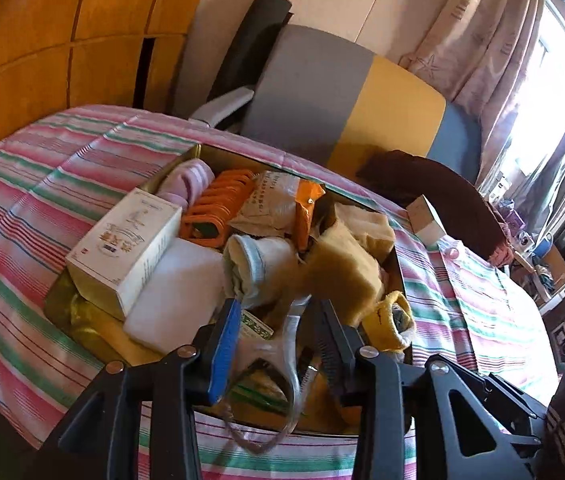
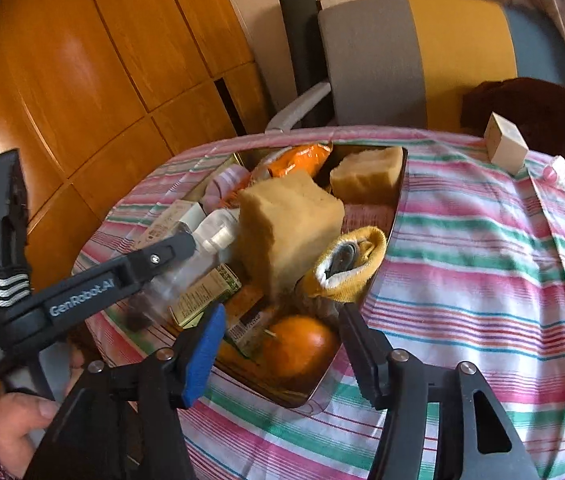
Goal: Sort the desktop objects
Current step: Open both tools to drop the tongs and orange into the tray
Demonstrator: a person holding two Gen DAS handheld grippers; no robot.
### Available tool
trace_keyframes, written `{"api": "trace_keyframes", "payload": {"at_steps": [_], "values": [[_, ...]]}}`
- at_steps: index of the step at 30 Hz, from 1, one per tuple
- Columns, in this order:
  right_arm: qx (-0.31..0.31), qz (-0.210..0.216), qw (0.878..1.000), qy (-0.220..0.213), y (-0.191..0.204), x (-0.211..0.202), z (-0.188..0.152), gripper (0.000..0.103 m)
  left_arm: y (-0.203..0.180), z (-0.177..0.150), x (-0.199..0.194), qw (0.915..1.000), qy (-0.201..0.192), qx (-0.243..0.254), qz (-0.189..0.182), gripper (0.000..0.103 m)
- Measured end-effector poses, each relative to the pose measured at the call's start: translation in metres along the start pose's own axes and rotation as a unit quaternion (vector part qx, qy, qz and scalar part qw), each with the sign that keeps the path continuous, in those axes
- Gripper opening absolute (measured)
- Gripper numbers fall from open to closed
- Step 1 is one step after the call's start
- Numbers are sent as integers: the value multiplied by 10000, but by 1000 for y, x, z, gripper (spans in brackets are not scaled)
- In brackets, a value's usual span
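A gold tray (image 1: 58, 300) on a striped tablecloth holds several objects: a white box (image 1: 126, 248), an orange rack (image 1: 218, 208), a snack bag (image 1: 278, 204), tan sponges (image 2: 290, 224), a yellow sock (image 2: 350, 264) and an orange fruit (image 2: 298, 346). My left gripper (image 1: 276, 312) is shut on a clear plastic bottle (image 1: 278, 364); it also shows in the right wrist view (image 2: 194, 256), held over the tray's left side. My right gripper (image 2: 282, 328) is open and empty above the fruit at the tray's near corner.
A small white box (image 2: 506, 144) and a pink clip (image 2: 558, 172) lie on the cloth at the far right. A grey, yellow and blue chair (image 2: 418, 56) stands behind the table. Wooden cabinets (image 2: 82, 80) are at the left.
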State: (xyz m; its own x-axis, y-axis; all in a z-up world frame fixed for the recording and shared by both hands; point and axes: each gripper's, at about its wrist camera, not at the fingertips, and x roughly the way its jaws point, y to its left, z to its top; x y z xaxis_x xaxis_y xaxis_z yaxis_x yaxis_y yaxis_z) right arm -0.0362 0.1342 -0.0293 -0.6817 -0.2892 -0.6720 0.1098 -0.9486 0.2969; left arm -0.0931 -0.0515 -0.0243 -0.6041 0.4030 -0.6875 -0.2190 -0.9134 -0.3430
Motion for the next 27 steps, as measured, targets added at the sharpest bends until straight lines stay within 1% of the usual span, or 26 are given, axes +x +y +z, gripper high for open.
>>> {"api": "trace_keyframes", "payload": {"at_steps": [3,6,8,10,12,13,16,20,21,24,27], "values": [[42,25,10000,-53,-2,-3,0,60,4,2,-2,9999,20,-131,-12,42],[90,32,9999,-70,-5,-5,-1,60,15,3,-12,9992,-205,-329,11,42],[65,33,10000,-55,-6,-5,0,60,25,2,-20,9982,-364,-449,153,42],[-10,30,10000,-12,-7,-5,-1,56,32,1,-24,9974,-407,-478,367,40],[-75,-10,10000,7,-8,-4,0,50,36,0,-24,9971,-376,-406,523,38],[-68,-30,10000,22,-11,-3,2,48,37,-1,-23,9971,-349,-355,568,38],[-99,-115,9999,32,-16,0,7,41,38,-4,-16,9975,-209,-256,630,36],[-320,-403,9985,197,-21,16,18,33,33,-11,-3,9981,-7,-161,596,36],[-337,-424,9982,255,-22,21,20,29,31,-13,0,9982,33,-141,577,36],[-574,-449,9966,386,-18,34,26,24,26,-19,9,9987,176,-105,462,36],[-698,-436,9946,630,-15,55,35,23,20,-20,20,9990,277,-111,329,35]]}}
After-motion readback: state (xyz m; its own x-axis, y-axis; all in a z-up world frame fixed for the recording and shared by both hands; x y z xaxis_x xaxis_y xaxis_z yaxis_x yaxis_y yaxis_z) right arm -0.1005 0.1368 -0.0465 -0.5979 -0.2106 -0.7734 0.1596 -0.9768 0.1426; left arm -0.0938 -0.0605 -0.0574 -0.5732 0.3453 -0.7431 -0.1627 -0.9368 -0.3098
